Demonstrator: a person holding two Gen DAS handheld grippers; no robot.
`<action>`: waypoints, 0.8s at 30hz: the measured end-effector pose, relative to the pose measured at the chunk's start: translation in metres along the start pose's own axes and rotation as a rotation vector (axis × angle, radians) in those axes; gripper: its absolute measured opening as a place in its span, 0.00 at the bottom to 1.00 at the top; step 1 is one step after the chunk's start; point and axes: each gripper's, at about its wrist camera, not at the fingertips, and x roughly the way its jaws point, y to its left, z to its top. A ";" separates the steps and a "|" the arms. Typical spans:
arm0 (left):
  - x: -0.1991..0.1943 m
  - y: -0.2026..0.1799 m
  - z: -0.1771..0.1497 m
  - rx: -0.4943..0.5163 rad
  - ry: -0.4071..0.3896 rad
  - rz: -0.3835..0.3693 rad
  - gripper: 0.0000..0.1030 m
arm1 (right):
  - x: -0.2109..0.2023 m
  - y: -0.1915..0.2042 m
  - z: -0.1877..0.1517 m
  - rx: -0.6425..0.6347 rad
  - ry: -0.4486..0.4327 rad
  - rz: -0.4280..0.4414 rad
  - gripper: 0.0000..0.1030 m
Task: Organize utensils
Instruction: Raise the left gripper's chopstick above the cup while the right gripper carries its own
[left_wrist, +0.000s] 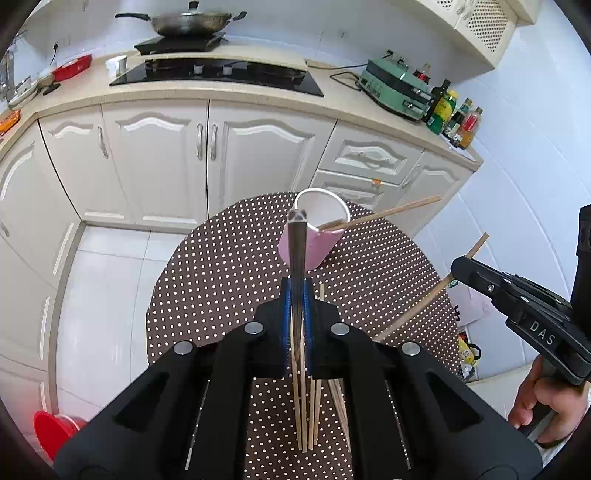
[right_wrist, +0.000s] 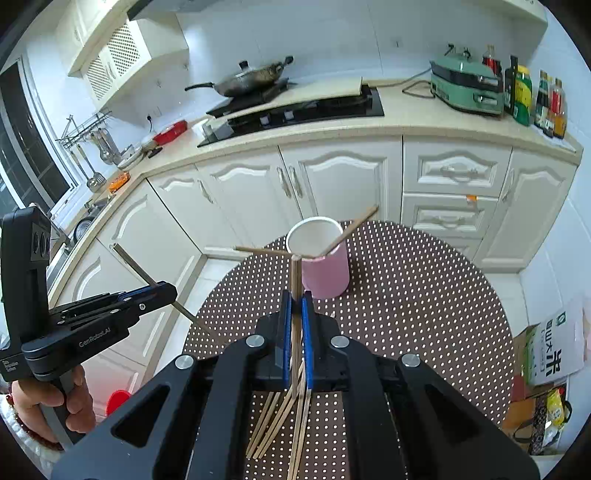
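Note:
A pink cup (left_wrist: 314, 240) (right_wrist: 325, 269) stands on the round brown dotted table (left_wrist: 221, 280) (right_wrist: 424, 295), with two wooden chopsticks (right_wrist: 354, 229) leaning in it. My left gripper (left_wrist: 297, 291) is shut on a metal chopstick (left_wrist: 297, 247), held above the table short of the cup; it shows at the left of the right wrist view (right_wrist: 162, 291). My right gripper (right_wrist: 296, 299) is shut on a wooden chopstick (right_wrist: 295, 277), also near the cup; it shows at the right of the left wrist view (left_wrist: 458, 266). Several wooden chopsticks (right_wrist: 280, 417) (left_wrist: 306, 406) lie on the table below the grippers.
White kitchen cabinets (left_wrist: 155, 158) and a counter with a black hob (left_wrist: 218, 74), a wok (left_wrist: 192, 22), a green appliance (right_wrist: 469, 85) and bottles (right_wrist: 535, 99) stand behind. A red bucket (left_wrist: 51, 432) sits on the floor at left. Bags (right_wrist: 554, 350) lie right of the table.

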 end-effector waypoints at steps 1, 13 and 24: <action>-0.002 -0.001 0.001 -0.001 -0.006 -0.003 0.06 | -0.003 0.001 0.002 -0.007 -0.012 -0.004 0.04; -0.039 -0.007 0.049 0.007 -0.147 -0.017 0.06 | -0.029 -0.001 0.044 -0.042 -0.154 -0.012 0.04; -0.041 0.000 0.102 -0.021 -0.245 0.003 0.06 | -0.023 -0.006 0.096 -0.068 -0.240 0.000 0.04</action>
